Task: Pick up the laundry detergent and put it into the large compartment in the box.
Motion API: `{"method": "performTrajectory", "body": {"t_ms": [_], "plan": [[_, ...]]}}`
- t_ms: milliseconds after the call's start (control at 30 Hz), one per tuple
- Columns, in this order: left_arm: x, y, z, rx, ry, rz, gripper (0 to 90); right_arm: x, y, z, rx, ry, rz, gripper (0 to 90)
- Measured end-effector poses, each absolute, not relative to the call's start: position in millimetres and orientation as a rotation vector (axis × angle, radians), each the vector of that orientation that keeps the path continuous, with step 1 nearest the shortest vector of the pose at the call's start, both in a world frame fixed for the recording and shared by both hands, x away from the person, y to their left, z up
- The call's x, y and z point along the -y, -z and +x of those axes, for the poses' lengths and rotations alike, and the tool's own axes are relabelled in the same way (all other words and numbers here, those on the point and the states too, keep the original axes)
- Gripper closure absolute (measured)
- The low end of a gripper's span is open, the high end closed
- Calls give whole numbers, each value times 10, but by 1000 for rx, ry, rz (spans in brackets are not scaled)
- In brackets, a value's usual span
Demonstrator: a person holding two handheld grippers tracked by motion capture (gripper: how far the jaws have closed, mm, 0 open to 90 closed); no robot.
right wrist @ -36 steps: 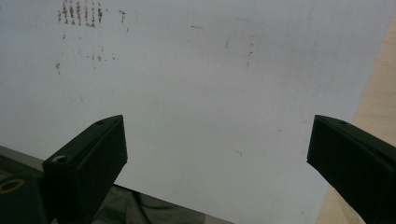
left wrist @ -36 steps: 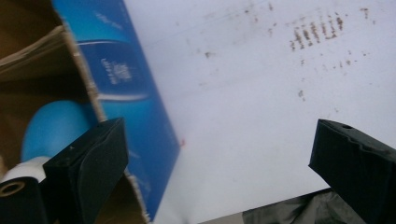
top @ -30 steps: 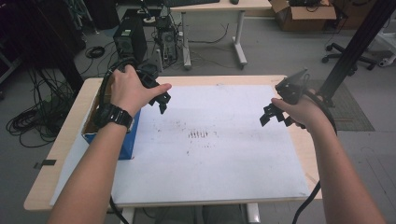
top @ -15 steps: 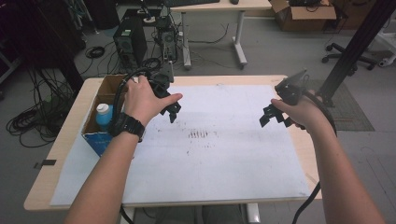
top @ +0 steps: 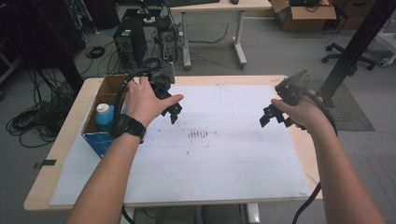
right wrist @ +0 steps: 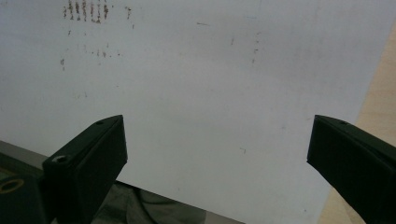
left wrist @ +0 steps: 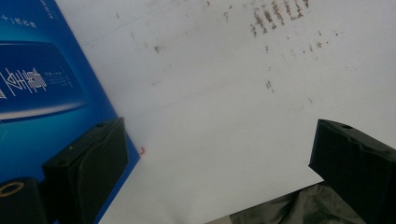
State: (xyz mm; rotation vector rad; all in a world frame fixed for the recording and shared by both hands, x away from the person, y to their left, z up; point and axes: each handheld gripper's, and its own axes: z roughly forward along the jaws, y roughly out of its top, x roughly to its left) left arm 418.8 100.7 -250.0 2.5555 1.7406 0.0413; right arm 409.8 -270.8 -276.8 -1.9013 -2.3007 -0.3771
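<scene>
White paper (top: 224,154) covered the bench (top: 70,135), with computers and cables on the floor behind. The left tool (top: 173,112) hung over the paper with jaws spread and nothing between them, just beside the blue-sided box (top: 100,140). The right tool (top: 268,117) hovered likewise spread and empty near the paper's right edge. A blue bottle (top: 103,115) with a white cap stood in the box; it looked light, stiff and somewhat slippery, best pinched across its body below the cap.
</scene>
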Motion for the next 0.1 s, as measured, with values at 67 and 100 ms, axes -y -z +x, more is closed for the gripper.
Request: {"method": "performTrajectory", "body": {"t_ms": [67, 100], "plan": [[-1008, 2502, 4189, -1739, -40, 2558, 48, 2709, 2762, 4095, 2298, 383, -1906, 49], [-1008, 2502, 4189, -1739, -40, 2558, 48, 2709, 2762, 4095, 2298, 383, -1906, 49]]}}
